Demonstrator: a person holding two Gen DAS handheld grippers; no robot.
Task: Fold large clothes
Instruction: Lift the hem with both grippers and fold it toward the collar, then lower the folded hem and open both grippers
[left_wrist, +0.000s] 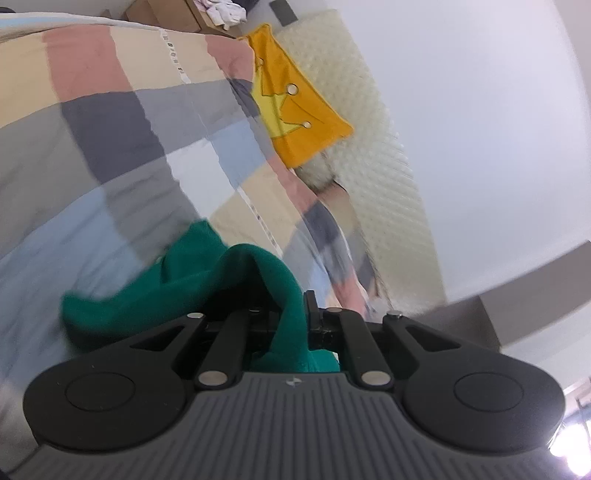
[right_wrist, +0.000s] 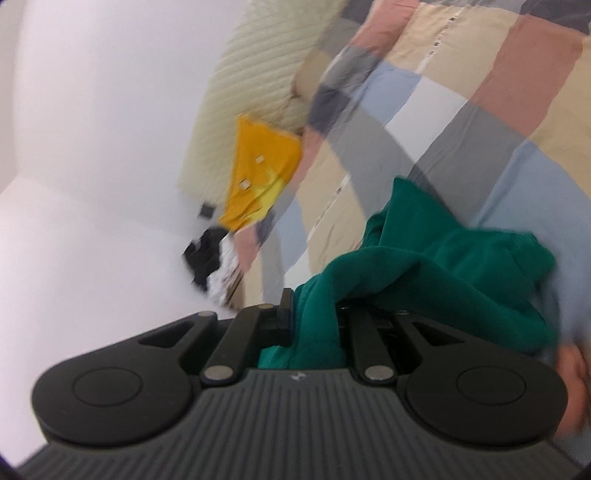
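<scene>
A green garment (left_wrist: 192, 291) is pinched in my left gripper (left_wrist: 295, 317), which is shut on it; the cloth drapes over the fingers and hides the left one. In the right wrist view the same green garment (right_wrist: 443, 266) is clamped in my right gripper (right_wrist: 314, 321), also shut on it, and bunches over the right finger. Both grippers hold the garment lifted above a bed with a patchwork cover (left_wrist: 122, 140), which also shows in the right wrist view (right_wrist: 461, 110). Both views are tilted and blurred.
An orange pillow with a yellow crown (left_wrist: 295, 110) leans on a cream padded headboard (left_wrist: 369, 147); both show in the right wrist view, pillow (right_wrist: 258, 173), headboard (right_wrist: 258, 74). Cardboard boxes with clothes (left_wrist: 207, 14) stand behind the bed. A dark object (right_wrist: 207, 254) lies by the white wall (right_wrist: 92, 147).
</scene>
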